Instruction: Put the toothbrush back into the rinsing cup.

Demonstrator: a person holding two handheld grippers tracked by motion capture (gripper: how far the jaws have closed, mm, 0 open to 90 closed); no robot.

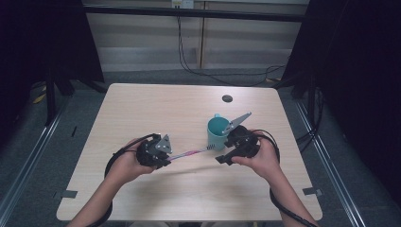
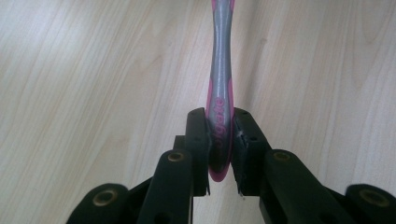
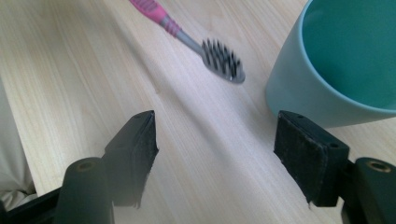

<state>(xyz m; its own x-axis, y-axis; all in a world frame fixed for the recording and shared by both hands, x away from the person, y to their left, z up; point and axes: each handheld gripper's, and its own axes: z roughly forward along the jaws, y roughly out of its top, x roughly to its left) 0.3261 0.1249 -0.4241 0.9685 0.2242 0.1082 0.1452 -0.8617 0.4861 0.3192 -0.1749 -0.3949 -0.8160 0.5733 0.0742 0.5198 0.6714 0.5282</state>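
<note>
Two grippers work low-centre on the table (image 1: 142,101) in the high view; wide bare wood lies across the upper left and along the bottom edge, with the edges well apart from both hands.

Left gripper (image 1: 156,150), lower left of centre: jaws clamped on the handle end of the toothbrush (image 1: 189,153). In the left gripper view the pink-grey handle (image 2: 220,93) is pinched between both pads and runs straight up out of frame, above bare wood. In the high view the toothbrush stretches right from the gripper, its head ending just beside the base of the cup (image 1: 217,131); touching or not, cannot tell.

Cup, teal, upright, open mouth up, centre-right of the table. Small dark disc (image 1: 227,98) above it, well apart.

Right gripper (image 1: 226,152), just right of the cup: jaws wide apart, holding nothing. In the right gripper view the brush head (image 3: 223,62) sits upper centre, bristles up, just left of the cup wall (image 3: 299,93); the right pad (image 3: 308,154) is near the cup's base, the left pad (image 3: 135,149) over bare wood. Cup blocks the right side of that gap.
</note>
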